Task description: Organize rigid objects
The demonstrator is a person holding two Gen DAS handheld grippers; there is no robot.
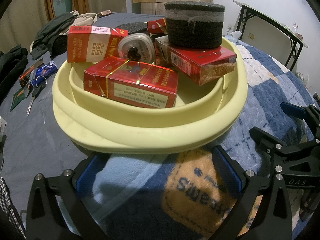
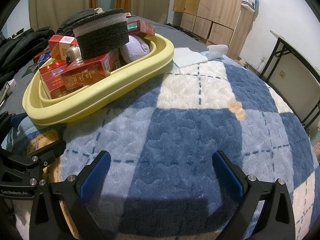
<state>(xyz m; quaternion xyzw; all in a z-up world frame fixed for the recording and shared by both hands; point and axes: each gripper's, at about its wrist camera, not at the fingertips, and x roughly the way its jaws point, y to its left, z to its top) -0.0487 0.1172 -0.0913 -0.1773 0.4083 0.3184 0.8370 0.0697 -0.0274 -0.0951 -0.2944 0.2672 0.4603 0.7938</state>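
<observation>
Both my claws hang spread and empty over the plaid blanket (image 2: 190, 108): left claw (image 1: 156, 172) low centre facing the yellow basin (image 1: 140, 128), right claw (image 2: 161, 172) beside it, likely between picks. Red cartons (image 1: 132, 84) and grey foam puck (image 1: 195, 24) sit piled mid-frame. Only the right view shows a lilac plush (image 2: 136, 48) behind; only the left shows keys (image 1: 38, 84) at left edge.

Black left gripper (image 1: 158, 172), right gripper (image 2: 161, 170); blue textured pads, silver screws.

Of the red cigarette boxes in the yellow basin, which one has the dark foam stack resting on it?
The red box on the right side, lying tilted against the basin rim, carries the foam stack. The others have nothing stacked on them.
</observation>
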